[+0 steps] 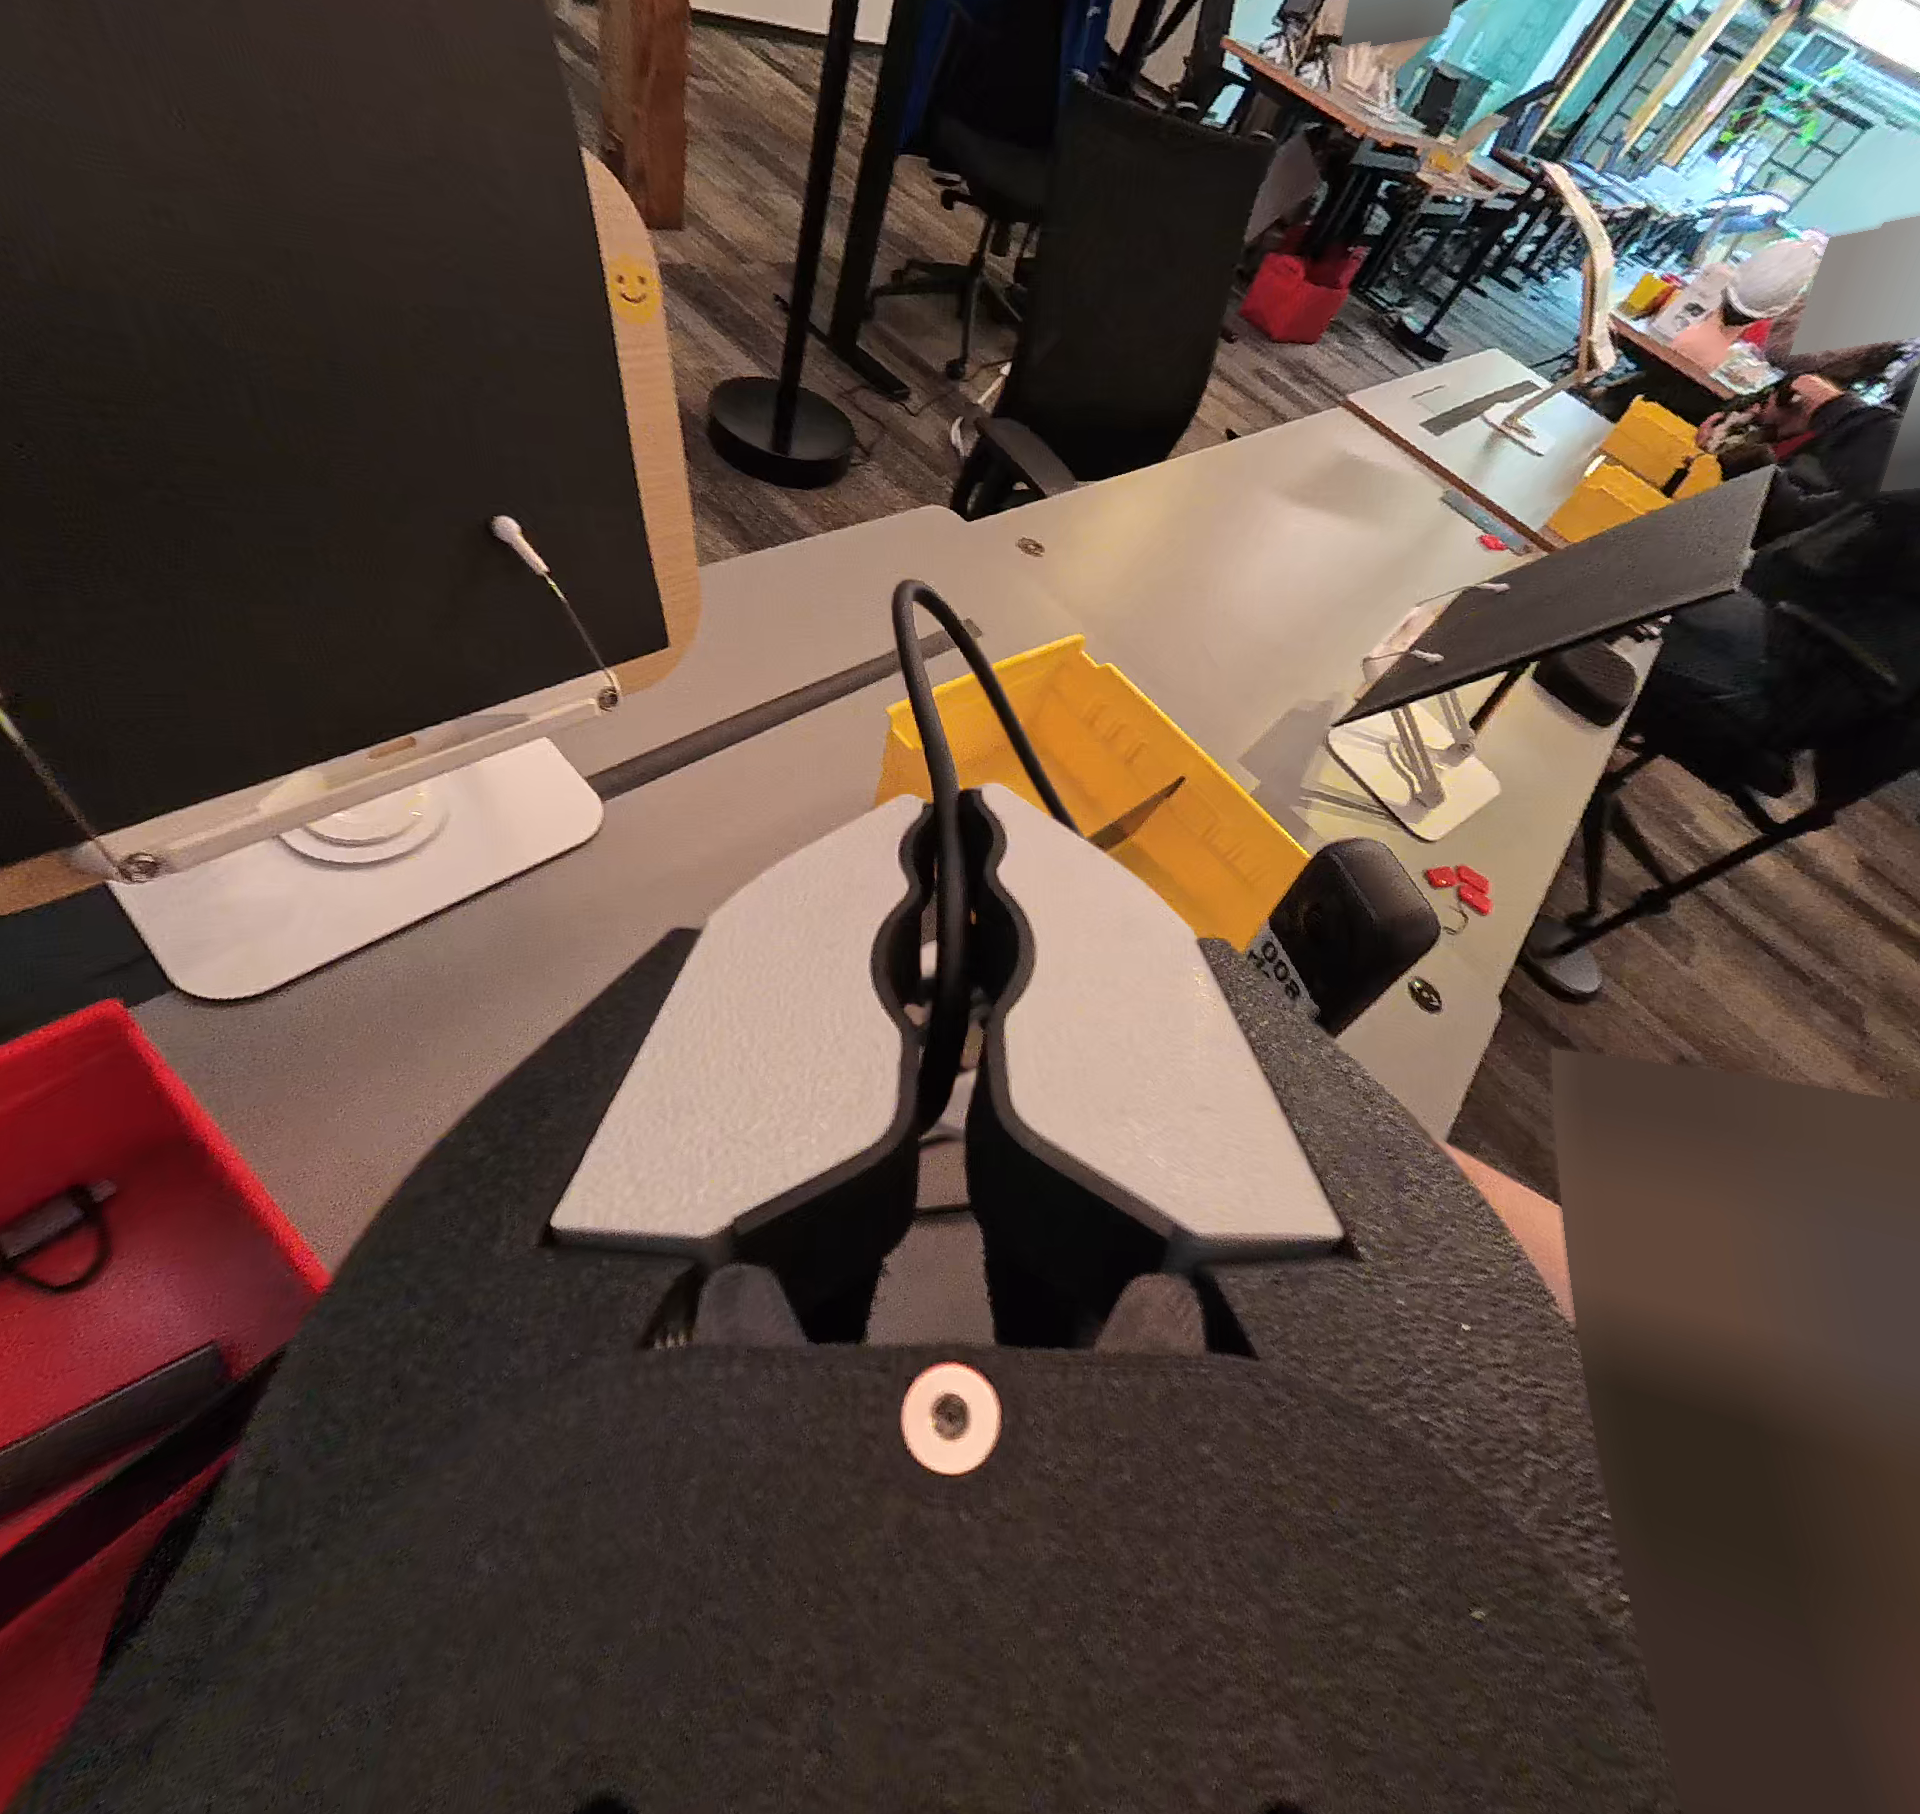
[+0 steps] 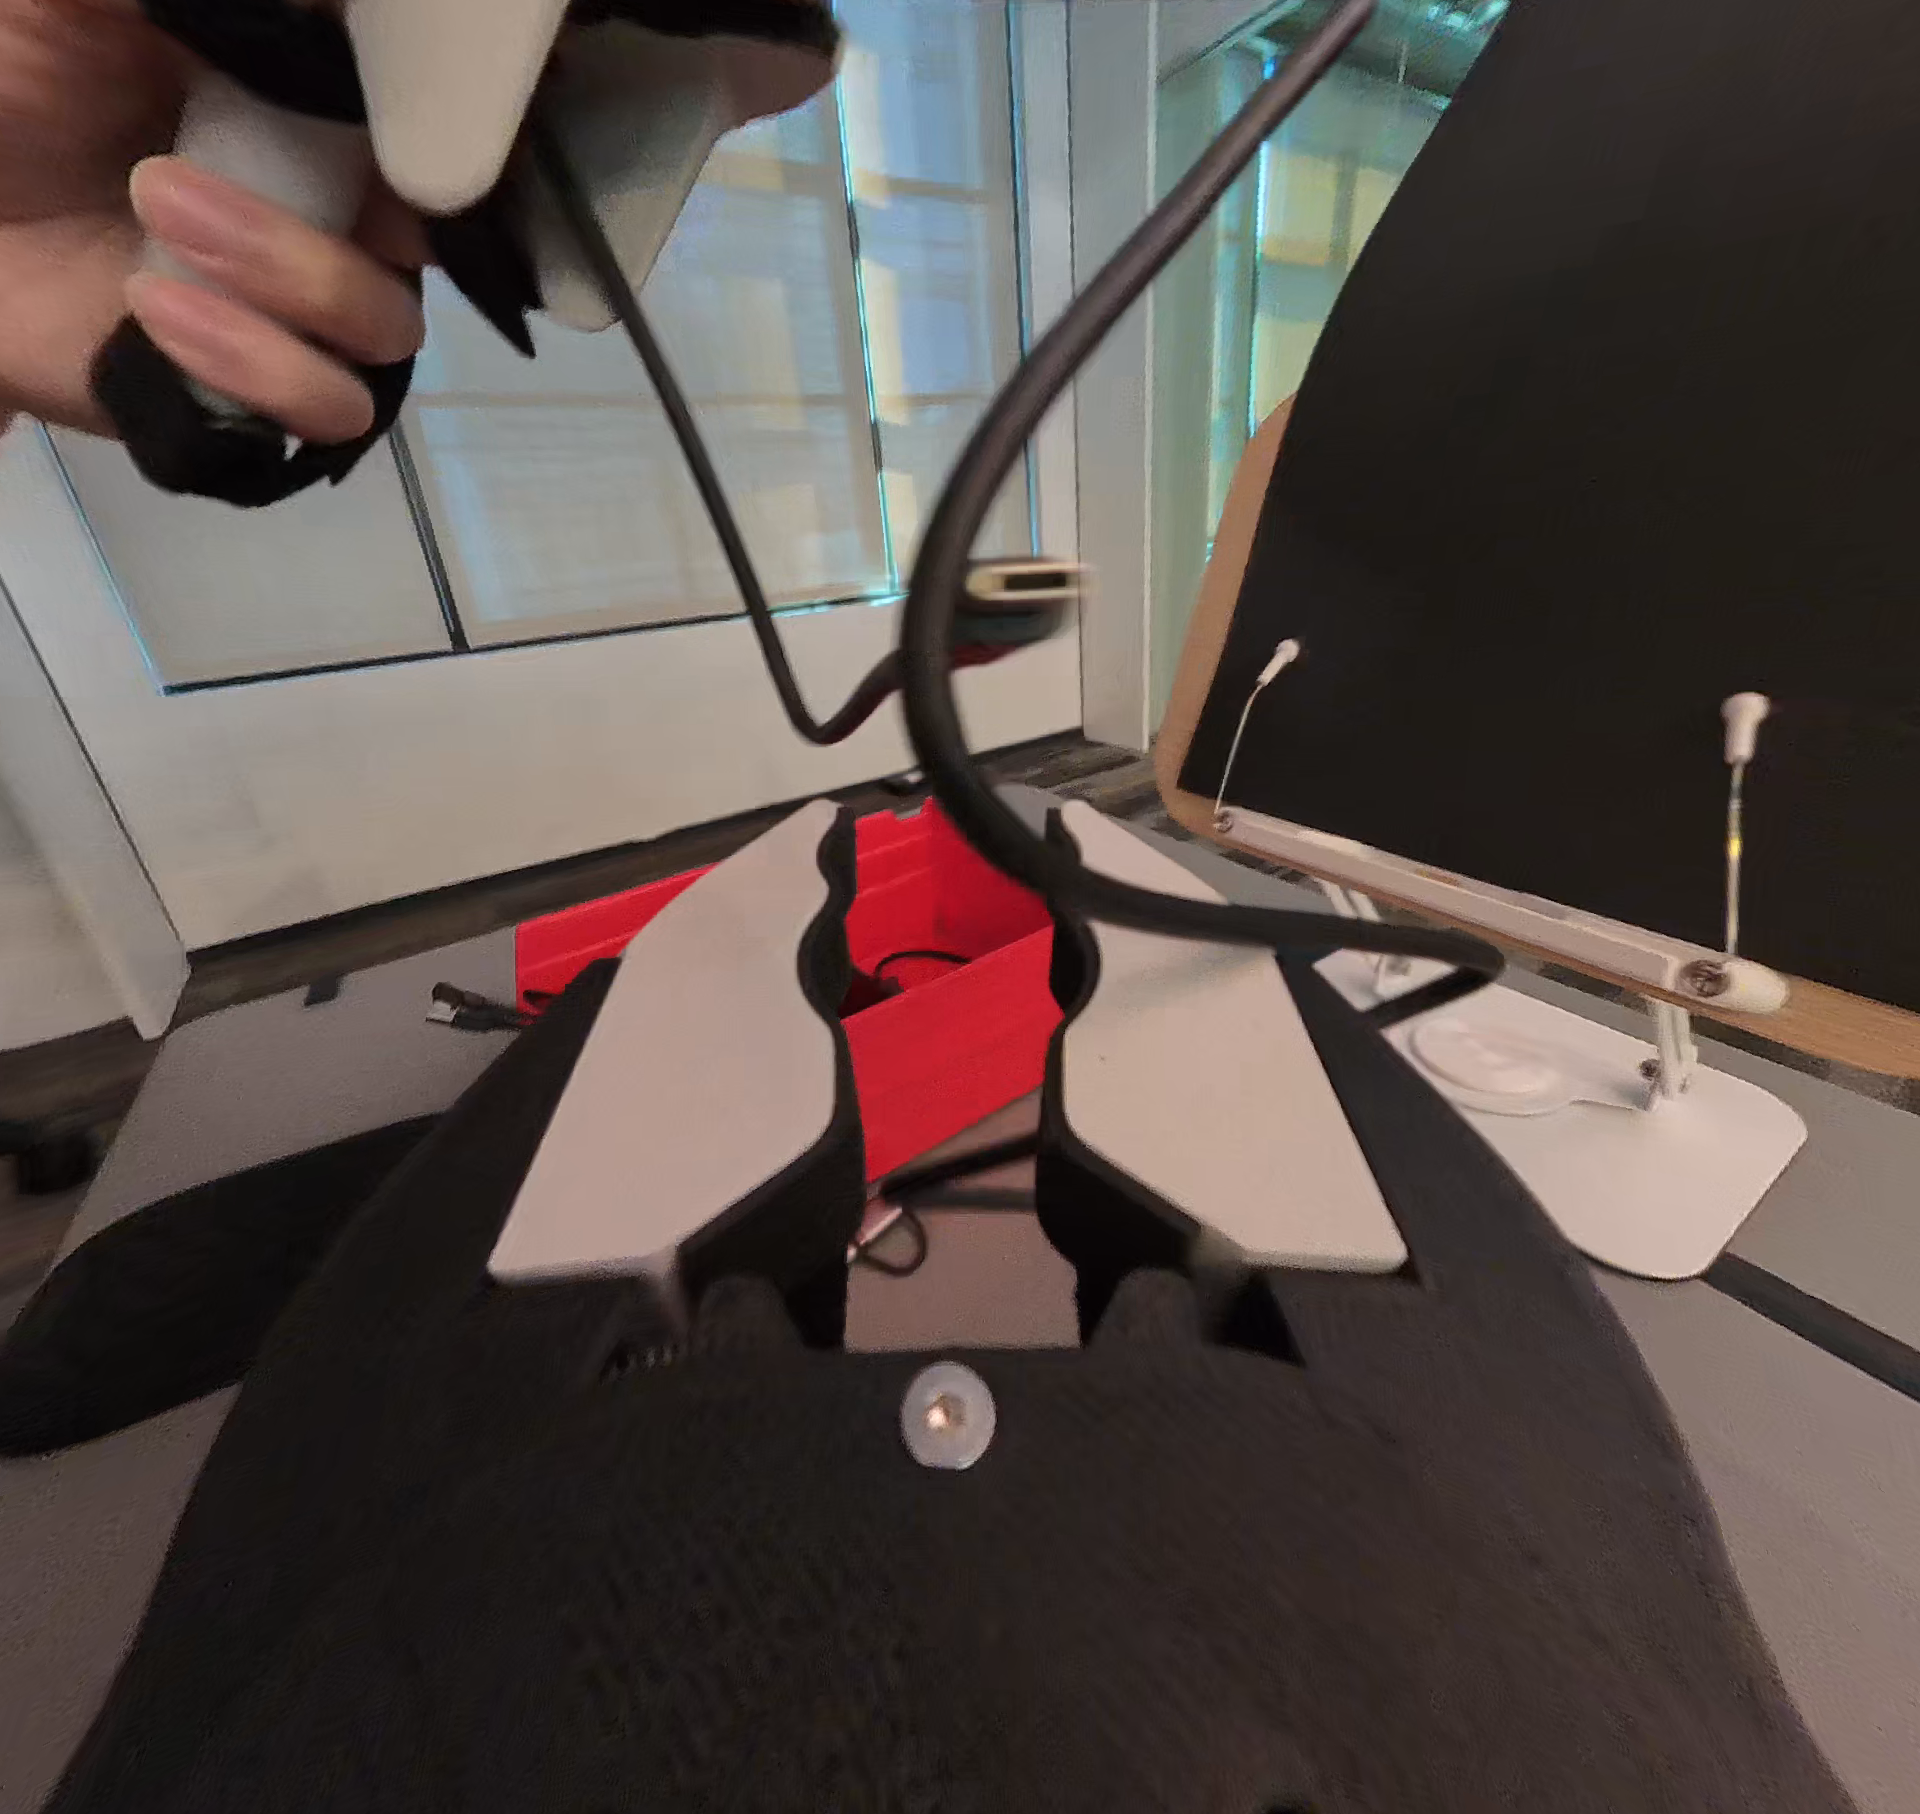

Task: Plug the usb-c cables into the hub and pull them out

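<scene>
In the left wrist view my left gripper (image 1: pixel 954 819) is shut on a black usb-c cable (image 1: pixel 920 652), which loops up out of the fingertips and down toward the yellow bin. In the right wrist view my right gripper (image 2: pixel 945 829) is open and holds nothing. The left gripper (image 2: pixel 582 50), in a person's hand, hangs at the top left there. The thick black cable (image 2: pixel 1122 289) curves down from it, passes between my right fingertips and lies across the right finger (image 2: pixel 1174 1037). A usb-c plug (image 2: pixel 1023 580) dangles above on a thinner lead. I cannot clearly make out the hub.
A red bin (image 2: pixel 956 1047) with small cable parts sits just past the right gripper; it also shows in the left wrist view (image 1: pixel 125 1276). A yellow bin (image 1: pixel 1101 777), a black camera-like block (image 1: pixel 1351 923) and black boards on white stands (image 1: pixel 312 310) (image 2: pixel 1610 517) crowd the grey table (image 1: pixel 1195 538).
</scene>
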`<state>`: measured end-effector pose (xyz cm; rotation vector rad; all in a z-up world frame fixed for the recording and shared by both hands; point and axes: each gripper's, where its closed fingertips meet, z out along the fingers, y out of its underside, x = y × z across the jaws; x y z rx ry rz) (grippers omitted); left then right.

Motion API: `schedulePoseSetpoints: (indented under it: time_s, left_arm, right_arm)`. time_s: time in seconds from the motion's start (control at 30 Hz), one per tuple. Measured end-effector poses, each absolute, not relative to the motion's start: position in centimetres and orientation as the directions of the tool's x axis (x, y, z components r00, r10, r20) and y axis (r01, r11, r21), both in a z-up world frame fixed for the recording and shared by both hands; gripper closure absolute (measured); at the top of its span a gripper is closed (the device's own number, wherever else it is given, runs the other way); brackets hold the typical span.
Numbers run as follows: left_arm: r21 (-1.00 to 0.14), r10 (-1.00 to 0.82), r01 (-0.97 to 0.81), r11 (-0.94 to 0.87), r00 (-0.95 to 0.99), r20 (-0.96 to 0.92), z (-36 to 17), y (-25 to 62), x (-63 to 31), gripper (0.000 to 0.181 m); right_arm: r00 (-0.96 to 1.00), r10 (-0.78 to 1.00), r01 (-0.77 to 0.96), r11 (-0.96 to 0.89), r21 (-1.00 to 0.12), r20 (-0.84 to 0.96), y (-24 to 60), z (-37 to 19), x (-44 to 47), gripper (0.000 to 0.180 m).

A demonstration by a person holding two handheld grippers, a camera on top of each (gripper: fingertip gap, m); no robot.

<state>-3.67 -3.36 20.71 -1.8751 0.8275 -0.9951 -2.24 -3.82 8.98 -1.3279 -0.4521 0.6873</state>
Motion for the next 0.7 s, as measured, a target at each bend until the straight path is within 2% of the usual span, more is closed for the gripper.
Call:
schedulePoseSetpoints:
  time_s: [0.13,0.17,0.2,0.23,0.33,0.47,0.6,0.63,0.7]
  left_arm:
    - [-0.891,-0.831,-0.184,-0.416,0.476,0.289,20.0,-3.7,-3.5,0.178]
    - [-0.889,-0.83,-0.178,-0.423,0.47,0.3,19.9,-3.8,-3.5,0.178]
    - [-0.885,-0.827,-0.165,-0.435,0.462,0.321,19.8,-3.9,-3.5,0.178]
    - [-0.882,-0.824,-0.155,-0.445,0.457,0.336,19.7,-3.9,-3.5,0.178]
    - [-0.869,-0.82,-0.182,-0.461,0.463,0.338,18.1,-3.8,-3.8,0.178]
    - [-0.826,-0.78,-0.102,-0.554,0.411,0.472,16.9,-4.1,-4.1,0.178]
    - [-0.794,-0.743,-0.018,-0.608,0.368,0.56,17.8,-3.3,-5.0,0.178]
    - [-0.789,-0.739,-0.017,-0.614,0.363,0.567,17.9,-3.2,-5.1,0.178]
    - [-0.79,-0.739,-0.016,-0.612,0.366,0.565,17.9,-3.1,-5.3,0.178]
  right_arm:
    - [0.729,0.683,-0.294,0.268,-0.917,-0.034,-5.1,11.9,-0.1,0.147]
    - [0.728,0.686,-0.292,0.311,-0.904,0.001,-5.6,12.5,0.2,0.155]
    - [0.707,0.706,-0.286,0.338,-0.896,0.04,-6.3,12.8,0.1,0.176]
    - [0.674,0.735,-0.298,0.354,-0.886,0.067,-7.1,13.3,-0.1,0.179]
    - [0.657,0.748,-0.329,0.396,-0.857,0.094,-8.5,15.1,0.6,0.179]
    - [0.634,0.75,-0.199,0.395,-0.897,0.189,-8.3,14.8,0.1,0.179]
    - [0.608,0.775,-0.144,0.321,-0.936,0.172,-7.1,13.5,-0.1,0.157]
    - [0.591,0.792,-0.158,0.299,-0.941,0.153,-7.1,13.3,-0.3,0.158]
    - [0.562,0.817,-0.203,0.287,-0.936,0.128,-7.4,13.4,-0.5,0.174]
